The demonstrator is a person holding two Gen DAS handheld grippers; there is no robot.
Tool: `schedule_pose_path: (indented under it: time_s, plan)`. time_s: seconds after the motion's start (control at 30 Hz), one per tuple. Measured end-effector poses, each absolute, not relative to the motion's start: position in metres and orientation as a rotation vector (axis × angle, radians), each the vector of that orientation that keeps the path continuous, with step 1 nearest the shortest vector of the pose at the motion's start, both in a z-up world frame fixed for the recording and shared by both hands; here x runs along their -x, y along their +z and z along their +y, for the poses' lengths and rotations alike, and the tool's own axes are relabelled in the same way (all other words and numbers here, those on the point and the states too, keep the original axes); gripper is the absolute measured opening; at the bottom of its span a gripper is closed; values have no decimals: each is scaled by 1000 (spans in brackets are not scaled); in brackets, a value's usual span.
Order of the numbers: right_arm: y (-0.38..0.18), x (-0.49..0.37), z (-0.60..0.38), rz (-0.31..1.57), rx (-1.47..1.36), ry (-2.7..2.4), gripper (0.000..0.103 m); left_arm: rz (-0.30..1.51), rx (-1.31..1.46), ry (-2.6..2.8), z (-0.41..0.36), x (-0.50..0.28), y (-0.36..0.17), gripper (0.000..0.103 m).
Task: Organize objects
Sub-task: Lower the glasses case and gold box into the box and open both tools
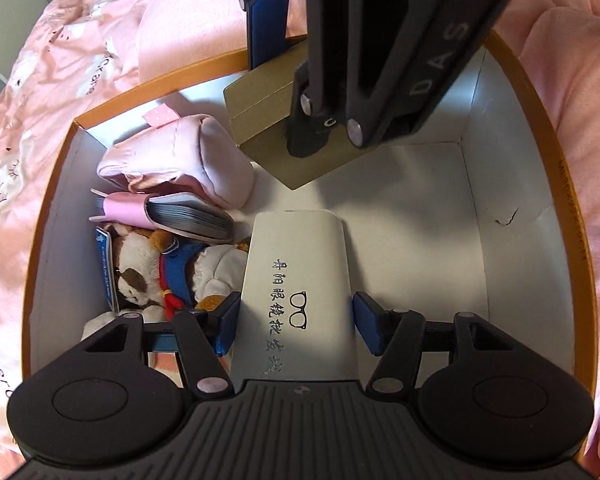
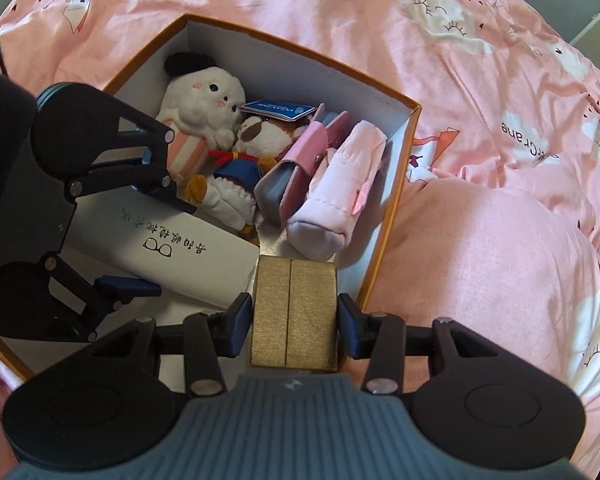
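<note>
Cardboard walls of the storage box (image 1: 474,120) enclosed everything, the box sitting on a pink bedspread (image 2: 500,120). The left gripper (image 1: 296,320) had its fingers spread wide around a white glasses case (image 1: 296,264), the blue pads touching or just beside its long sides; it looked held, low over the box floor. The right gripper (image 2: 294,320) pinched a small gold box (image 2: 294,312) across its width, above the corner near a pink pouch (image 2: 340,184).

Both cases would probably handle as light, rigid shells (smooth, so apt to slip), best gripped across their flat sides near the middle. Soft toys, a pink wallet (image 2: 296,172) and the pouch would give way if nudged.

Whether either case rested on the floor was unclear; the grippers hid the near ends of both.
</note>
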State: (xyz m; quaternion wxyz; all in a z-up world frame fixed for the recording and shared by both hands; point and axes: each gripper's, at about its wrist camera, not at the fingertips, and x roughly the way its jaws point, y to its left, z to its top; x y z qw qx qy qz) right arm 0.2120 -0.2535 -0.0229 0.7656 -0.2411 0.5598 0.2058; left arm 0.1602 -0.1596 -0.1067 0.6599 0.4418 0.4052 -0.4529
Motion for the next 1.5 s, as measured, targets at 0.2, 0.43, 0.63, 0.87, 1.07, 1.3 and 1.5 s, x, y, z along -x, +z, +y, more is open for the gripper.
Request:
schedule_pose_path:
  time_s: [0.2,0.43,0.63,0.87,1.07,1.3,1.5]
  plan:
    - [-30,-216,-255,1217,506,437,48,933,-1018,-1013,-158,-163,-107,73]
    - [-37,-210,-243,1181,518,347,48,973,-1056,-984,-148,-164,-108,75]
    - [-49,-211,-235,1175,553,310,48,995,-1023,-963,-138,-165,-111,75]
    - [-54,-216,-230,1156,563,270,48,1005,-927,-936,-141,-177,-108,75]
    - [-50,-210,-232,1200,472,166,48,1008,-866,-912,-137,-180,-106,74]
    - [-69,-208,-228,1186,472,82,48,961,-799,-909,-122,-176,-96,74]
    - [-70,-216,-225,1137,523,125,51,935,-754,-896,-111,-173,-90,74]
